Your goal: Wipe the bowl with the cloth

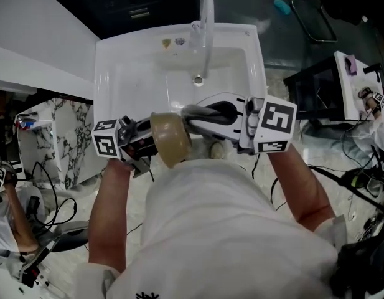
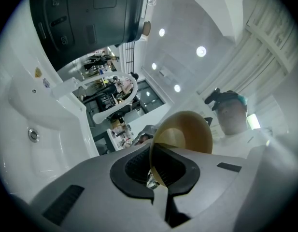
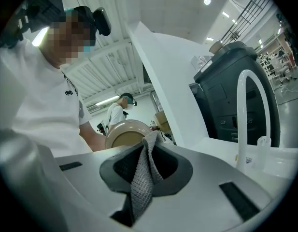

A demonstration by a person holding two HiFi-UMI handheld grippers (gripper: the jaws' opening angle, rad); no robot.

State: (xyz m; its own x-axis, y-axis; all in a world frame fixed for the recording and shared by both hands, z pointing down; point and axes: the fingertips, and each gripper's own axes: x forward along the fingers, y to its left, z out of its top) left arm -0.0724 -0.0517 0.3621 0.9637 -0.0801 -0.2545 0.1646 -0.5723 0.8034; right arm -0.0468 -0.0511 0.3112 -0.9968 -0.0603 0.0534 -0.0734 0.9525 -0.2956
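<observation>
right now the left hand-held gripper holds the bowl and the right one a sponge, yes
No sponge: in the right gripper view the right hand-held gripper grips a grey cloth. The left hand-held gripper holds the bowl.

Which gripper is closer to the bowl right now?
Left. The left gripper is shut on the rim of the bowl; the right gripper, shut on the cloth, is close beside the bowl but grips only the cloth.

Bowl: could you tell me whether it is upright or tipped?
Tipped on its side: the left gripper holds the bowl by its rim.
</observation>
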